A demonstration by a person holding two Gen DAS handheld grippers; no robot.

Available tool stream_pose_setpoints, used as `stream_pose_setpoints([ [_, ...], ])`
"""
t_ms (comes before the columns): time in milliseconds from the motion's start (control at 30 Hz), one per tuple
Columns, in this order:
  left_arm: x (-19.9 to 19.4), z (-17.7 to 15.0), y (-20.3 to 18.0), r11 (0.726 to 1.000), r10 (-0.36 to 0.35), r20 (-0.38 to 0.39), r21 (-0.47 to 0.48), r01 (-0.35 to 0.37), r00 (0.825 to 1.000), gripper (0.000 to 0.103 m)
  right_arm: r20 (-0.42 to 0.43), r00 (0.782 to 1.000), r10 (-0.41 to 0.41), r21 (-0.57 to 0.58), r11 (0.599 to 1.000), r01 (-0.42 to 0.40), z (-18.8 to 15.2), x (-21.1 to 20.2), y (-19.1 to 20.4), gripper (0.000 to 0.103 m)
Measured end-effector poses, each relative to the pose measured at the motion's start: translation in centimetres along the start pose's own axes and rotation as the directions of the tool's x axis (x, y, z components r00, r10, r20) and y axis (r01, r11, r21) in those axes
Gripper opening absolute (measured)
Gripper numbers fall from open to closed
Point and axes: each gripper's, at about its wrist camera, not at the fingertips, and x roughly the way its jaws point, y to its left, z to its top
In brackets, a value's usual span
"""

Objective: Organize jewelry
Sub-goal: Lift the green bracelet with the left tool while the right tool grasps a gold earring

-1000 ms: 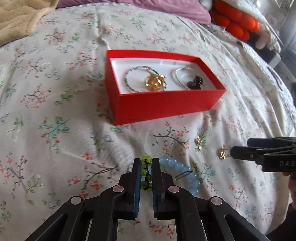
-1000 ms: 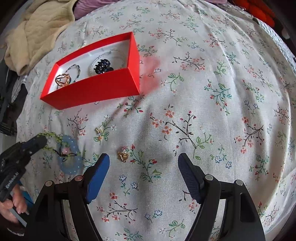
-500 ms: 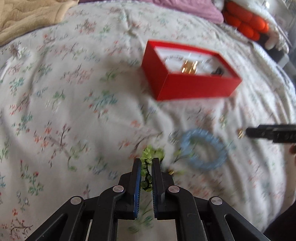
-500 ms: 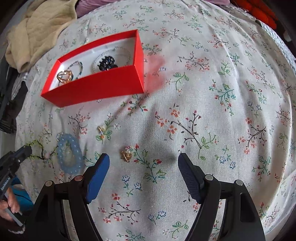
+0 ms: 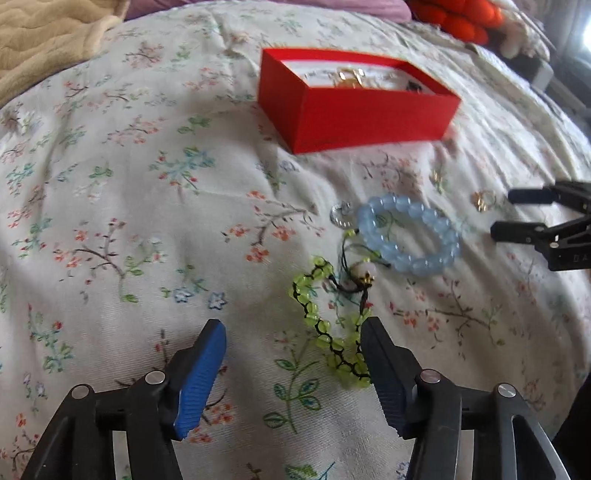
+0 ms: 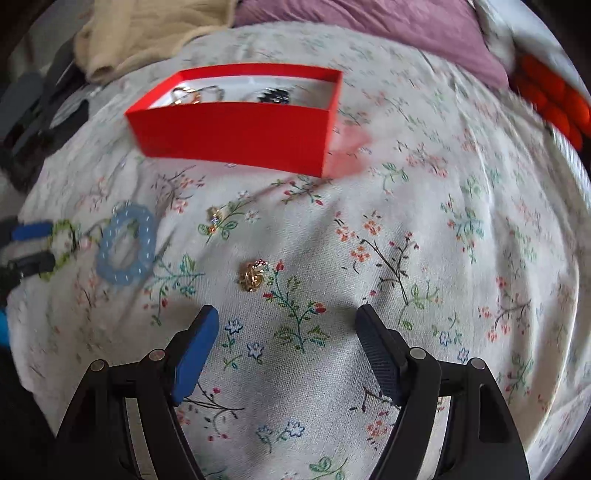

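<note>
My left gripper is open. A green bead bracelet lies on the floral bedspread just inside its right finger. A light blue bead bracelet lies beyond it, with a small silver ring beside it. A red box farther back holds rings and a gold piece. My right gripper is open and empty above the bedspread, just short of a gold earring. A second small earring lies nearer the red box. The blue bracelet shows at the left of the right wrist view.
A beige blanket lies at the back left. A purple pillow and an orange cushion lie at the back right. Dark objects sit off the bed's left edge. The right gripper shows in the left wrist view.
My left gripper pulled the green bracelet back and left away from the blue one, then opened and let it go. The right gripper moved lower and closer to the gold earring.
</note>
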Motion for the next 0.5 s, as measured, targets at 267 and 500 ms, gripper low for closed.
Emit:
stream_pose_setpoints([
  [267, 0.5, 0.8, -0.5, 1.000, -0.010, -0.002, -0.005, 0.010, 1.000, 0.064, 0.027, 1.000, 0.010, -0.060, 0.998, -0.008, 1.0, 0.6, 1.0, 0.070],
  [500, 0.6, 0.9, -1.1, 1.000, -0.018, 0.006, 0.020, 0.018, 1.000, 0.064, 0.006, 0.997, 0.075, -0.051, 0.996, -0.074, 1.6, 0.7, 1.9, 0.038],
])
